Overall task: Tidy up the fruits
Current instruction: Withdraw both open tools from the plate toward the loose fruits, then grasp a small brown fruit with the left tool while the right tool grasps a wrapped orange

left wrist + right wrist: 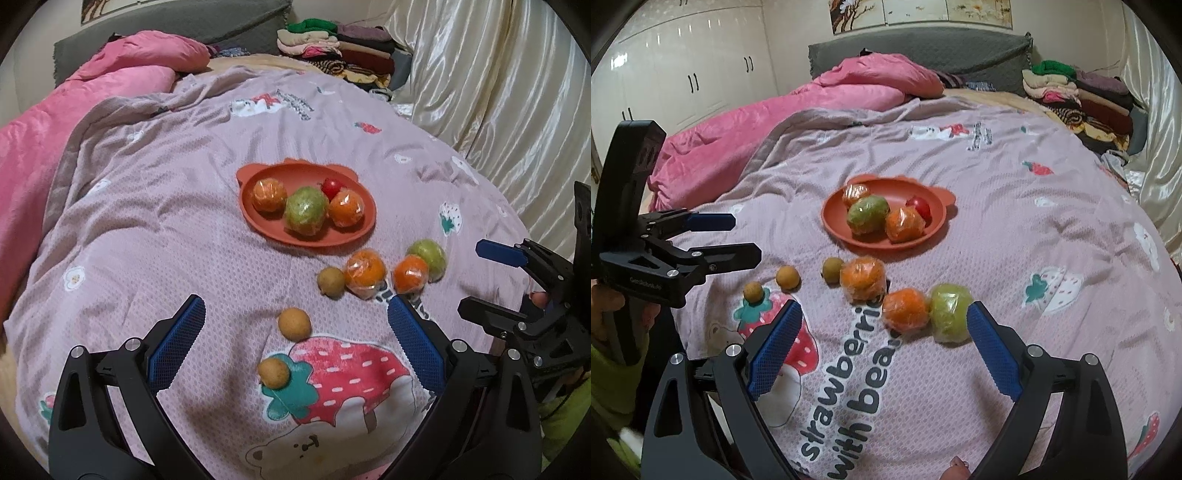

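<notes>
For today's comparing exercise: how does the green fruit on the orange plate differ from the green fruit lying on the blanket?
The green fruit on the plate sits among two wrapped oranges and a red fruit; the green fruit on the blanket lies off the plate, at the end of a row, touching one wrapped orange. The plate one looks duller with brownish patches; the blanket one is paler yellow-green. Both are round and wrapped in clear film.

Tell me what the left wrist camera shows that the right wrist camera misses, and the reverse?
Only the left wrist view shows the shiny cream curtain's long folds. Only the right shows the glossy white wardrobe doors and the quilt's printed black lettering. Both show the orange eared plate holding wrapped fruit, loose fruit on the lilac quilt, and the pink blanket.
</notes>
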Demonstrator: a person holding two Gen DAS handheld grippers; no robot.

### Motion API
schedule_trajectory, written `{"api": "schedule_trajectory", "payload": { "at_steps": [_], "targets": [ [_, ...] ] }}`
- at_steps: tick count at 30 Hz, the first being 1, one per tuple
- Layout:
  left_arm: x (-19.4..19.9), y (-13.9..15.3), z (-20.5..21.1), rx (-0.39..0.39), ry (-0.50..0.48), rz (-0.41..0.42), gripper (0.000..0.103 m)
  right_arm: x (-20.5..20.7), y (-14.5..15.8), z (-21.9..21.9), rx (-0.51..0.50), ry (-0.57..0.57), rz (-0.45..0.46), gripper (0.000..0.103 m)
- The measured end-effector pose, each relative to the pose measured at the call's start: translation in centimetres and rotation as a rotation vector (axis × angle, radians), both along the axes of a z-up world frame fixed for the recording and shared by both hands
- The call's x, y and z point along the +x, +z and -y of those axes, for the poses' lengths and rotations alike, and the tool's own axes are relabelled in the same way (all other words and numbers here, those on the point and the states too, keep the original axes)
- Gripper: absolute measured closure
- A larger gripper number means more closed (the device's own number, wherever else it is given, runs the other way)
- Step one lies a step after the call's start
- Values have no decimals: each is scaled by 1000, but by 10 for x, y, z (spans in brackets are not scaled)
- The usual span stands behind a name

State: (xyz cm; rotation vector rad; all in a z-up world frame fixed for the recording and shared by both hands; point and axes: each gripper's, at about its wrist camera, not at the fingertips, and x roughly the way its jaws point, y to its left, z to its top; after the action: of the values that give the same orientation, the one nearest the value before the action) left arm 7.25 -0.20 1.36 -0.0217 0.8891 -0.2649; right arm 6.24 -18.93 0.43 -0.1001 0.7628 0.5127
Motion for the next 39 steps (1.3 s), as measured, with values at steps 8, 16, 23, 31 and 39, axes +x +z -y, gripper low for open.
{"api": "schedule_trajectory", "payload": {
  "at_steps": [8,16,23,31,39],
  "targets": [
    [4,-17,1,-4,-20,-38,10,4,-23,-2,-5,-19,-66,22],
    [7,-29,8,-1,-63,-60,26,14,-47,-9,-2,-48,-120,53],
    [12,-41,13,6,-93,-86,47,28,-54,-12,11,-105,-118,57],
    [19,-50,14,3,-104,-110,68,39,-56,-15,9,-124,-95,66],
    [26,-57,13,11,-99,-124,81,45,-56,-15,14,-110,-78,67]
  ]
}}
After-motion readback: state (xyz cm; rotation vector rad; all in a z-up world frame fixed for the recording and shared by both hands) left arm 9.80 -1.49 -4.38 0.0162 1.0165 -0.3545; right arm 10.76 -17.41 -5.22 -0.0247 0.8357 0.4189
